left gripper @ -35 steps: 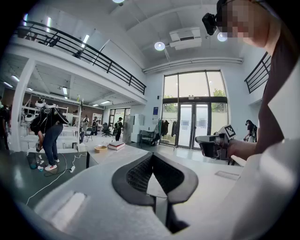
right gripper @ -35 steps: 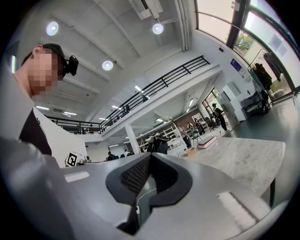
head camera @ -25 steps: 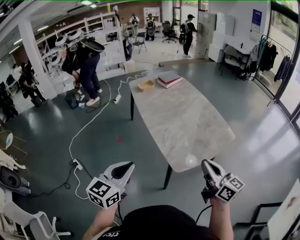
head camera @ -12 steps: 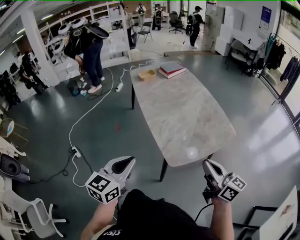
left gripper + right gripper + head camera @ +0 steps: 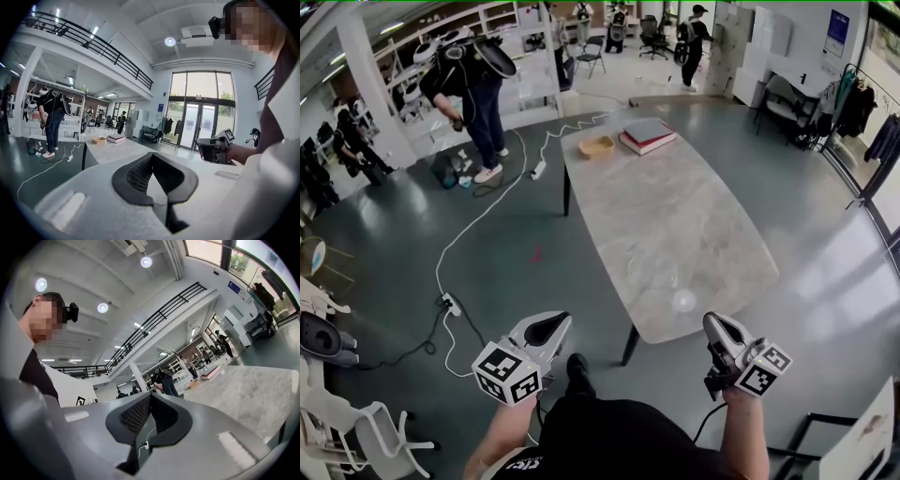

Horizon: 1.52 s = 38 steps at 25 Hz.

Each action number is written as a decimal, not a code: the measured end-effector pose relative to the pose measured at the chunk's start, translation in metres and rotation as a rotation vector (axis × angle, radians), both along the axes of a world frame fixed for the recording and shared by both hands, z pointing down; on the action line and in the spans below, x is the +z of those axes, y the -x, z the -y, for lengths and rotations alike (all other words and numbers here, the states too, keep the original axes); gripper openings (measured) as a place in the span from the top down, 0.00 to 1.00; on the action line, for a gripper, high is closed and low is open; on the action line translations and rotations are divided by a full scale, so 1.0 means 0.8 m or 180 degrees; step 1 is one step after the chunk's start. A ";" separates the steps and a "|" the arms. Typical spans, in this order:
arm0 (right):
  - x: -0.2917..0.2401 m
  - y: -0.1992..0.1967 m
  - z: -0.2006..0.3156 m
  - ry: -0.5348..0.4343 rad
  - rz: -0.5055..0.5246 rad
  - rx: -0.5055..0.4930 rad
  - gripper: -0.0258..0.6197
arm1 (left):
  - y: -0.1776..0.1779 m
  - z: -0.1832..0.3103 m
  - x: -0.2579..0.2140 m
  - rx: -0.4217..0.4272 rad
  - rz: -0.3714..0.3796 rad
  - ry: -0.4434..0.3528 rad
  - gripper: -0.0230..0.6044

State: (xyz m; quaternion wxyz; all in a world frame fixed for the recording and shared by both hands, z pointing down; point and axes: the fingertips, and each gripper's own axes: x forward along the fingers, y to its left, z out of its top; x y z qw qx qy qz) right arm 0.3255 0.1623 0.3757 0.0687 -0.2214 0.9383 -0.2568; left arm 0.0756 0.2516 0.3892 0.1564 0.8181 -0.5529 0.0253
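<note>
Both grippers are held in the air in front of the person, short of the near end of a long marble table [image 5: 675,220]. The left gripper [image 5: 551,325] hangs over the dark floor left of the table's near corner; in its own view the left gripper [image 5: 151,155] has its jaws together with nothing between them. The right gripper [image 5: 715,324] hovers just off the table's near edge. Its own view shows the right gripper [image 5: 150,394] shut and empty as well. The right gripper [image 5: 213,147] also appears in the left gripper view.
At the table's far end lie stacked books [image 5: 647,134] and a small tan bowl [image 5: 596,146]. A white cable [image 5: 487,220] runs over the floor to a power strip [image 5: 447,302]. A person [image 5: 473,80] bends by shelves at the back left. White chairs [image 5: 356,441] stand at left.
The view has shifted a little toward the table, and the person's foot now shows below. Both grippers stay shut at about the same height.
</note>
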 end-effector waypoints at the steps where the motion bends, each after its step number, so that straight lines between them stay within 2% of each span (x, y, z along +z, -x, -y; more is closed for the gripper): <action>1: 0.003 0.013 0.006 0.0004 -0.0018 -0.0003 0.97 | 0.010 0.006 0.003 0.0006 -0.0007 0.0003 0.96; 8: 0.019 0.108 0.055 -0.0154 -0.0522 -0.0073 0.96 | 0.080 0.074 0.011 0.0092 0.0013 0.0015 0.96; 13: 0.023 0.167 0.094 -0.0177 -0.0656 -0.0024 0.96 | 0.125 0.120 0.003 0.0220 0.0106 -0.0080 0.96; 19: 0.040 0.227 0.134 -0.0132 -0.0801 0.0084 0.96 | 0.182 0.149 0.011 0.0351 0.0124 -0.0077 0.96; 24: 0.062 0.247 0.154 0.0017 -0.0909 0.0161 0.96 | 0.219 0.160 0.032 0.0338 0.0101 0.0022 0.96; 30: 0.087 0.258 0.186 0.0215 -0.1021 0.0182 0.95 | 0.227 0.198 0.052 0.0410 -0.0055 0.0148 0.96; 34: 0.091 0.261 0.238 0.0254 -0.0966 0.0259 0.95 | 0.223 0.250 0.038 0.0541 0.0013 0.0138 0.96; 38: 0.090 0.254 0.289 0.0264 -0.0845 0.0325 0.95 | 0.214 0.307 0.016 0.0627 0.0179 0.0081 0.96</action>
